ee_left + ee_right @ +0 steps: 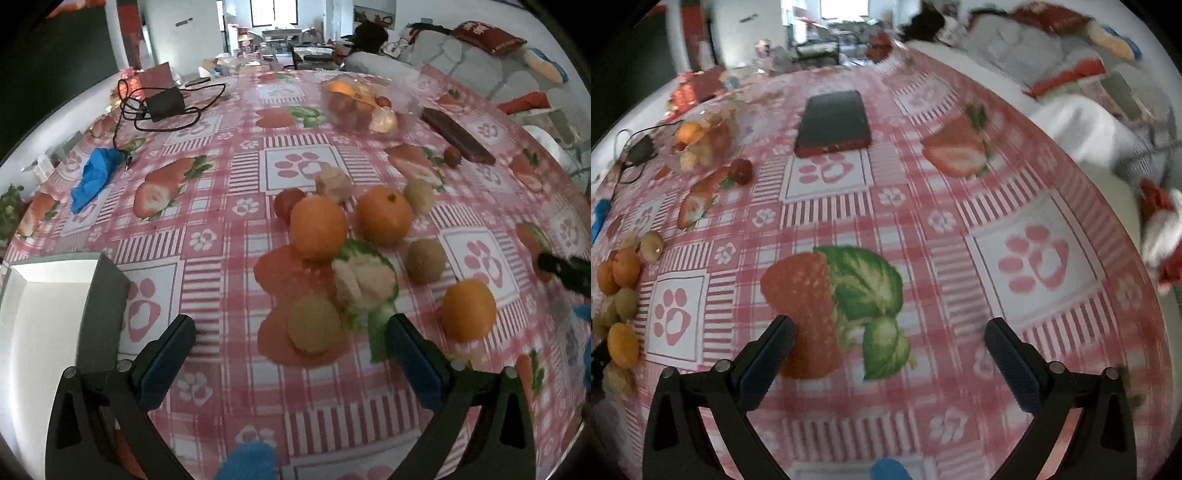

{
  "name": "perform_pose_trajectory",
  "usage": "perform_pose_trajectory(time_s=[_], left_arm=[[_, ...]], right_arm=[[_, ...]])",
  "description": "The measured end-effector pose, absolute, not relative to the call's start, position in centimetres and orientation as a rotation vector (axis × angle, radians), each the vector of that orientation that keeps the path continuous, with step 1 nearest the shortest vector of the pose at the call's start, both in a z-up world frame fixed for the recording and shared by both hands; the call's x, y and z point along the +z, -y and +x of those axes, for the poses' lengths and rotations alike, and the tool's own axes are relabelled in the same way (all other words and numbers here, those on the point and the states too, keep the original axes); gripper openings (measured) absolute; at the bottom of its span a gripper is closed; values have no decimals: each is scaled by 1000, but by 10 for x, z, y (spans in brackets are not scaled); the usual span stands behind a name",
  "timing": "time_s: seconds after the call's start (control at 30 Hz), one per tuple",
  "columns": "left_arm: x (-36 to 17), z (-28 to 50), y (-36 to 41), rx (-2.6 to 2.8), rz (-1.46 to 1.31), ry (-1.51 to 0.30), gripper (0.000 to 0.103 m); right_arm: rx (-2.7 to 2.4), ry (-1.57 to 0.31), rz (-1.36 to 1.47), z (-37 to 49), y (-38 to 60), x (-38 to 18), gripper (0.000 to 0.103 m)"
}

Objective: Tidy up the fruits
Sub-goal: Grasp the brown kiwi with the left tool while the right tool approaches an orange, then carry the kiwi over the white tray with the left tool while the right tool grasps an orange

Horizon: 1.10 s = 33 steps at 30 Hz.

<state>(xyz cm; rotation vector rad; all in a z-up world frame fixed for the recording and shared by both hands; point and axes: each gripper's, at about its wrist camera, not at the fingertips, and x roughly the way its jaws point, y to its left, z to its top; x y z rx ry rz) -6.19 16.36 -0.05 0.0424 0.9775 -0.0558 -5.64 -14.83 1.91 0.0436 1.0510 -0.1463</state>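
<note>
Round orange fruits (318, 228), green-brown kiwis (314, 323) and pale husked fruits (362, 280) loose on pink checked surface (236, 177), ahead of left gripper (291, 334). Clear plastic bowl (369, 105) of fruit farther back. Left fingers (168, 356) wide open, holding nothing. Right gripper (889, 336) wide open over bare cloth, holding nothing.

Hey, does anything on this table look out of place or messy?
Yes. Loose fruit lies scattered on the tablecloth instead of in the clear bowl. A crumpled blue glove and tangled charger cable also clutter the far side.
</note>
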Motion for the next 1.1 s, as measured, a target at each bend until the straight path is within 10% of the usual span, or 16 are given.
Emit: perform_pose_trajectory(time_s=[0.27, 0.43, 0.73, 0.93, 1.1], left_arm=[[1, -55, -164, -42, 24, -1014, 100], [11, -64, -164, -66, 45, -983, 28], [20, -100, -194, -79, -78, -994, 28], [36, -129, -203, -95, -99, -967, 28], [54, -152, -220, -124, -140, -936, 28]], right_arm=[[145, -985, -20, -81, 69, 48, 103], [218, -995, -31, -80, 33, 50, 103], [300, -1071, -105, -71, -20, 36, 101], [268, -1130, -142, -66, -39, 27, 36], [300, -1112, -50, -77, -25, 39, 36]])
